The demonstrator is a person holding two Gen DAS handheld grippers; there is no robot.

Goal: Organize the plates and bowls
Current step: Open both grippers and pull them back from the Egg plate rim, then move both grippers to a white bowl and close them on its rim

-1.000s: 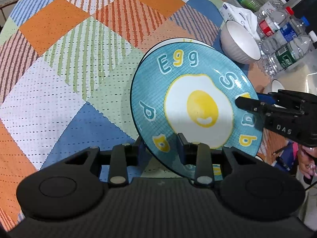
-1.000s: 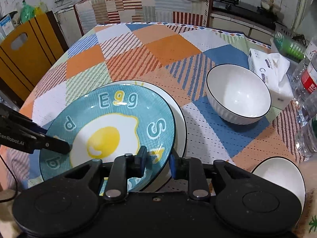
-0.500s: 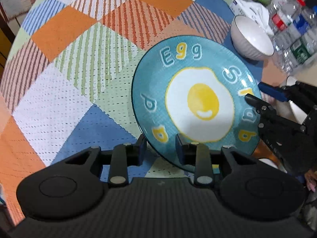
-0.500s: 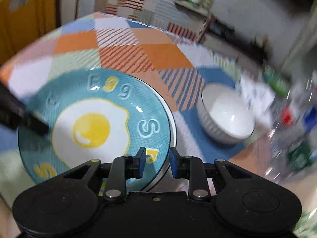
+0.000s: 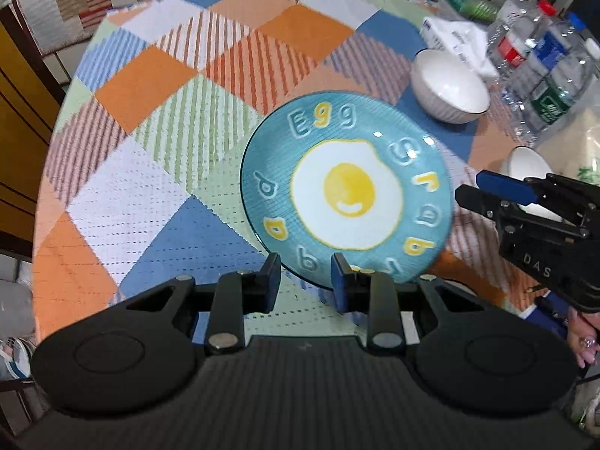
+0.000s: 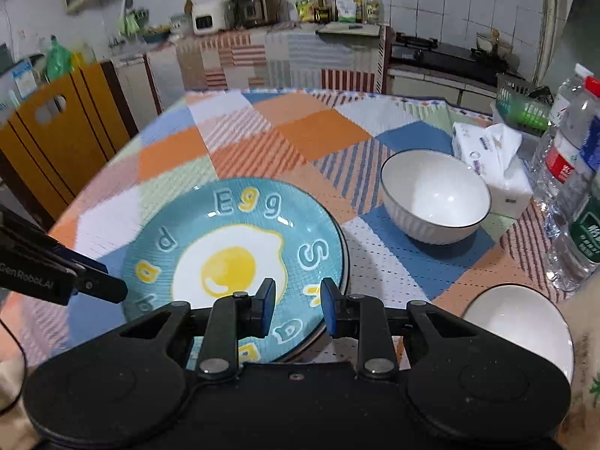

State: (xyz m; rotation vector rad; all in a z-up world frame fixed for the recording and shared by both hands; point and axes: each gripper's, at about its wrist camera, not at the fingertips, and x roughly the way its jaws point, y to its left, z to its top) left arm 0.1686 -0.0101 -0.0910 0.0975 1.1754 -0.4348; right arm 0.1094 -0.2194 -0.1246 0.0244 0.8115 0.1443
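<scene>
The blue egg plate (image 5: 348, 191) (image 6: 232, 262) lies flat on a white plate (image 6: 345, 262), of which only a thin rim shows on the right. My left gripper (image 5: 304, 277) hovers over the plate's near edge, open, its pads clear of the rim. My right gripper (image 6: 296, 302) hangs above the opposite side, also open and holding nothing. In the left wrist view the right gripper (image 5: 470, 187) sits just off the plate's right edge. A large ribbed white bowl (image 6: 435, 202) and a smaller white bowl (image 6: 521, 322) stand to the right.
A checked cloth (image 5: 150, 86) covers the round table. At the right edge are a tissue box (image 6: 495, 165), several water bottles (image 6: 573, 172) and a green basket (image 6: 521, 105). A yellow chair back (image 6: 56, 138) stands past the left edge.
Both grippers have risen and drawn back from the blue plate's rim. The plate now covers the white plate almost wholly and lies still.
</scene>
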